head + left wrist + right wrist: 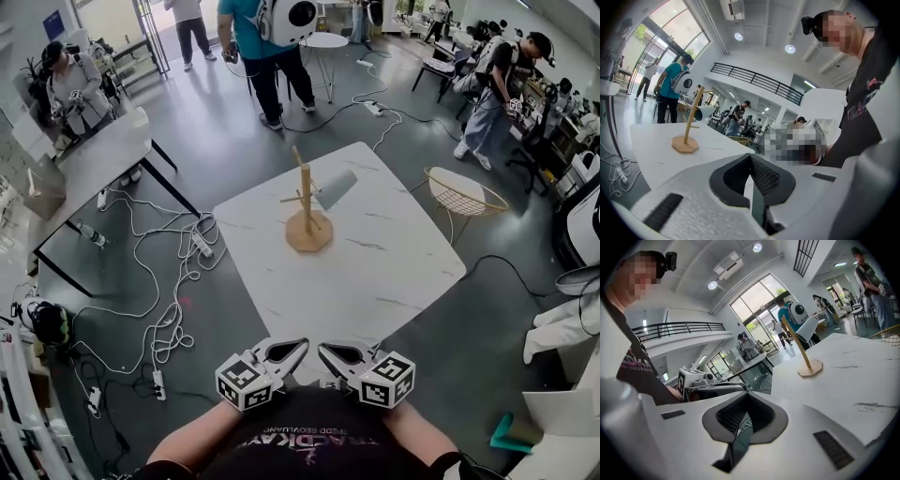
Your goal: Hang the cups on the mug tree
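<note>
Left claw (302, 346): shut, empty!
Right claw (323, 349): shut too, nothing gripped.
Mug tree (307, 221): pole upright on worktop (403, 272).
Cup (337, 187): hanging tilted, long axis out rightward.
Shirt print (302, 441): upside down, unreadable.

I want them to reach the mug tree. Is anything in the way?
Nothing visible. Only bare table lies between the left gripper, the right gripper and the mug tree, where one cup hangs.
</note>
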### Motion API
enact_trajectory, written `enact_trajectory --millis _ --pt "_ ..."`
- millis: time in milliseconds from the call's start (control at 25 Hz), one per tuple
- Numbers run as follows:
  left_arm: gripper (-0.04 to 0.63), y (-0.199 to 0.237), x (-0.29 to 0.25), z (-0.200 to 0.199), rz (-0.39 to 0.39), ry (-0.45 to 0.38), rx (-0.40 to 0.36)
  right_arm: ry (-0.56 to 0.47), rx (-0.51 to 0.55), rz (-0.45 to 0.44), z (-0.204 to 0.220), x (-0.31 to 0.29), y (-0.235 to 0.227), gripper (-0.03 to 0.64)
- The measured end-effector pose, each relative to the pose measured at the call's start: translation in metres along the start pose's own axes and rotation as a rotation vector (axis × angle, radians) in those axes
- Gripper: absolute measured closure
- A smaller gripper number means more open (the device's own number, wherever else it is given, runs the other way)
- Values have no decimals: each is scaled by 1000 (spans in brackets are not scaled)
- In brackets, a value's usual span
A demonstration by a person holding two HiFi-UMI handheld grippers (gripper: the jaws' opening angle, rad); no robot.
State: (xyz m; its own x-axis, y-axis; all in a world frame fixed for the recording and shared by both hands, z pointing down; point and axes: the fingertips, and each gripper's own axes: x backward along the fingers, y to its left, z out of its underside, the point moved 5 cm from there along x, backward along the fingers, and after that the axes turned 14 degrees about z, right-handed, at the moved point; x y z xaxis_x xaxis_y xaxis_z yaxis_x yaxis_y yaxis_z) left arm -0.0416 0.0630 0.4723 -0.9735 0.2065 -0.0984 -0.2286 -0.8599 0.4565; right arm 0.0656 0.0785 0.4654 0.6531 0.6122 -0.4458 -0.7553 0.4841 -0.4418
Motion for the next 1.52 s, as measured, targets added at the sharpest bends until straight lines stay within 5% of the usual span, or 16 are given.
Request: enact_trajectory --millis 1520 --pt "601 -14 -10 15 -46 -12 4 49 35 -57 16 10 -5 607"
